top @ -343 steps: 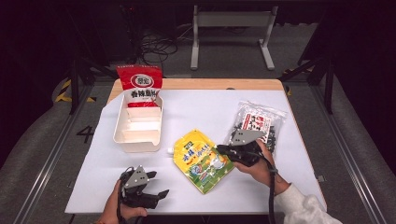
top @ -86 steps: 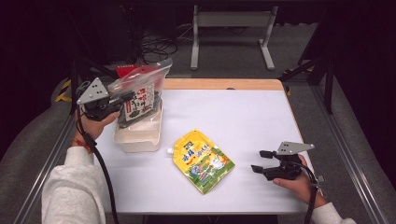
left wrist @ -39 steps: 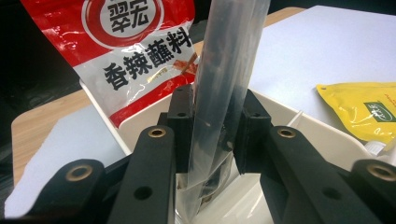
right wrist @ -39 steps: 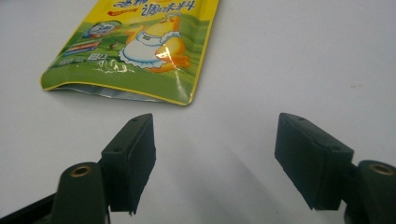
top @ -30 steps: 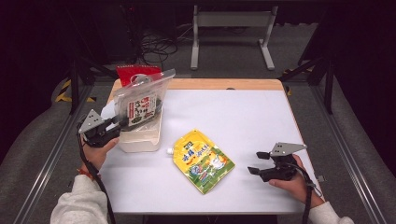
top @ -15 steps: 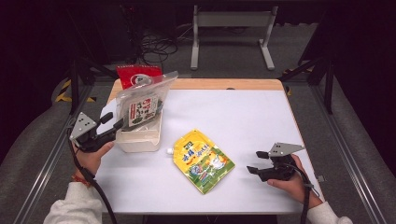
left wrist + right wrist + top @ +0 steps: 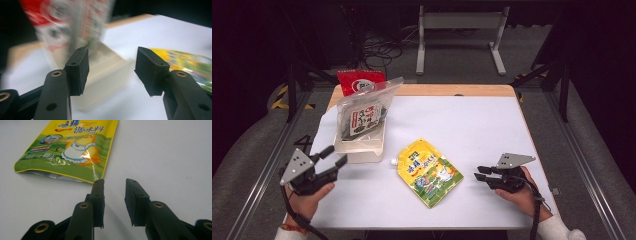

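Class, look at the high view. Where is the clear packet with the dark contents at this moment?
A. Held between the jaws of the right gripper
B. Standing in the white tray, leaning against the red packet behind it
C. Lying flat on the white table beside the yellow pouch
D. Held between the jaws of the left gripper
B: the clear packet stands in the white tray against the red packet, and the left gripper is open, clear of it.

A yellow-and-green pouch (image 7: 72, 147) with a cartoon chicken in a white apron lies just ahead of the right claw's (image 7: 113, 183) black jaws. Beyond the left claw (image 7: 111, 62), also black, stands a cream tray (image 7: 362, 150) holding a clear, dark-filled bag (image 7: 364, 112) and a red packet (image 7: 360, 82).
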A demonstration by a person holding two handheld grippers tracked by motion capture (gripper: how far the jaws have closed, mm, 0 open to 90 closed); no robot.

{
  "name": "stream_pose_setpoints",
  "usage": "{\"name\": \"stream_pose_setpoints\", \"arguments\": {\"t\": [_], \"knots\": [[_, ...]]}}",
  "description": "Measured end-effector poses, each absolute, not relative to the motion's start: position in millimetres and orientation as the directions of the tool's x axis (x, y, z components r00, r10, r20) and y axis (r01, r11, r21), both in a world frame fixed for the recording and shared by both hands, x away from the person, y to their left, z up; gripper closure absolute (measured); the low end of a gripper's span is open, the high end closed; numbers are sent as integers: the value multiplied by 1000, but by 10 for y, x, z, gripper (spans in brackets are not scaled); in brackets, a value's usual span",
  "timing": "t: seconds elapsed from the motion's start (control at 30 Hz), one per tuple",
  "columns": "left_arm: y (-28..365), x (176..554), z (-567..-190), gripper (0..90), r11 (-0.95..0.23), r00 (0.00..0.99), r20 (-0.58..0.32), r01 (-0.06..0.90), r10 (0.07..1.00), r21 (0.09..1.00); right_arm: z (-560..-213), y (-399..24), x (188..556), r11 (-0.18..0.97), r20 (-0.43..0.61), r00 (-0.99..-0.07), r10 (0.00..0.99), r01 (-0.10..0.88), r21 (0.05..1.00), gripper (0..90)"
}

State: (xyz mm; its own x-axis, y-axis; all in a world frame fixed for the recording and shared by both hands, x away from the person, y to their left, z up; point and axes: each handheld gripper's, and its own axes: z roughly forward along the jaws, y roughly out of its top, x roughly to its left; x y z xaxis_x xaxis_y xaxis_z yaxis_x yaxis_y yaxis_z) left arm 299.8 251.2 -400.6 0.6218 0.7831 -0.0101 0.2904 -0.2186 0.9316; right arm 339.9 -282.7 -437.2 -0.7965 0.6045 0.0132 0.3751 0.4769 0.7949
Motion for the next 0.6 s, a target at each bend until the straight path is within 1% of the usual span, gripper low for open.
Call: {"name": "stream_pose_setpoints", "arguments": {"t": [0.03,0.07,0.13,0.17,0.2,0.27,0.33,0.47,0.53,0.6], "knots": [[2444,2959,-4056,448,-241,643,-12,304,766,922,-4378,-2810,3406,473,16,-796,605,376,797,711],[2379,2931,-4114,450,-253,677,-34,321,735,913,-4378,-2792,3411,472,20,-800,600,374,798,727],[2221,2899,-4230,472,-308,733,-51,347,678,886,-4371,-2743,3416,473,23,-808,588,367,801,769],[2154,2895,-4278,508,-329,753,-67,364,654,871,-4366,-2714,3419,476,25,-816,577,361,802,779],[2042,2899,-4353,537,-378,785,-80,381,614,844,-4363,-2691,3421,479,22,-820,572,356,803,792],[1874,2932,-4441,540,-461,817,-53,376,574,804,-4360,-2616,3425,483,14,-827,562,342,806,828],[1770,2973,-4499,537,-466,823,-87,402,562,788,-4364,-2538,3438,484,10,-829,559,336,808,852],[1636,3058,-4562,480,-465,829,-145,437,539,770,-4356,-2357,3450,488,-6,-844,536,304,818,899],[1600,3103,-4590,394,-466,819,-158,460,551,756,-4366,-2270,3439,496,-29,-850,527,280,822,900],[1582,3127,-4608,344,-443,803,-184,485,566,754,-4404,-2188,3431,524,-49,-855,516,270,808,900]]}}
